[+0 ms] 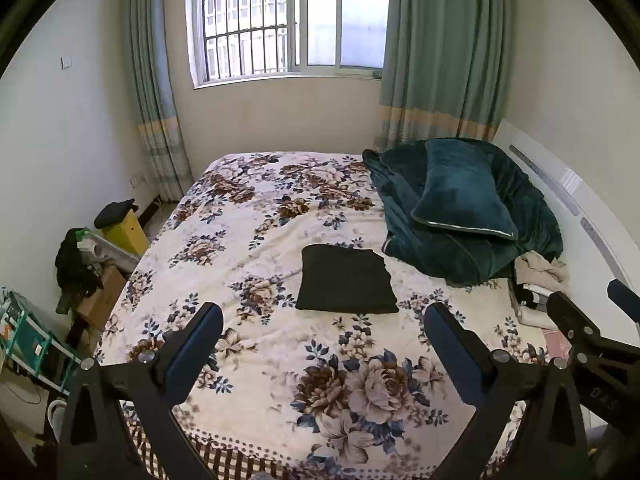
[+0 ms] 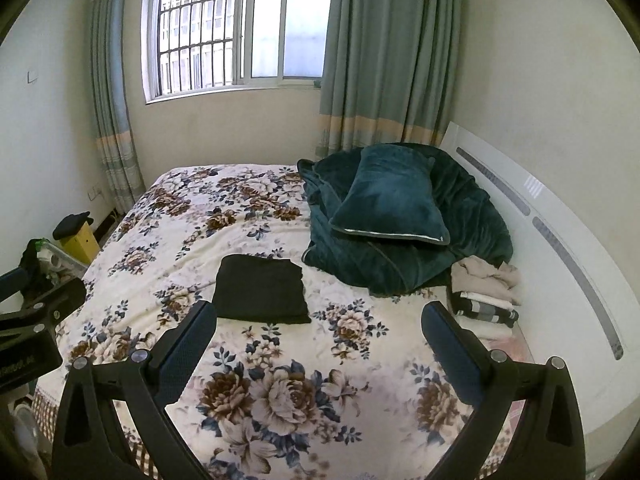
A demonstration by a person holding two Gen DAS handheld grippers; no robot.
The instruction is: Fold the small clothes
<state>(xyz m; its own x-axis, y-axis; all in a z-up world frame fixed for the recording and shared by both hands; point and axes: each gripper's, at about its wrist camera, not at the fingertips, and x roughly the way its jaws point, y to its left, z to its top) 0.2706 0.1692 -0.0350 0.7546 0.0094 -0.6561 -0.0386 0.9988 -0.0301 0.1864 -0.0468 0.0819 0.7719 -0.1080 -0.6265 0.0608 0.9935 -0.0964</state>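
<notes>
Both wrist views look down the bed point(image 1: 280, 216) toward the window point(image 2: 240, 28), seemingly side by side.

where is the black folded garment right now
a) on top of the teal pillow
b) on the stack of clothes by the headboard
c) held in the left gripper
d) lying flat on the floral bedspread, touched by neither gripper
d: the black folded garment lies flat on the floral bedspread, while the left gripper and right gripper are both open and short of it.
</notes>
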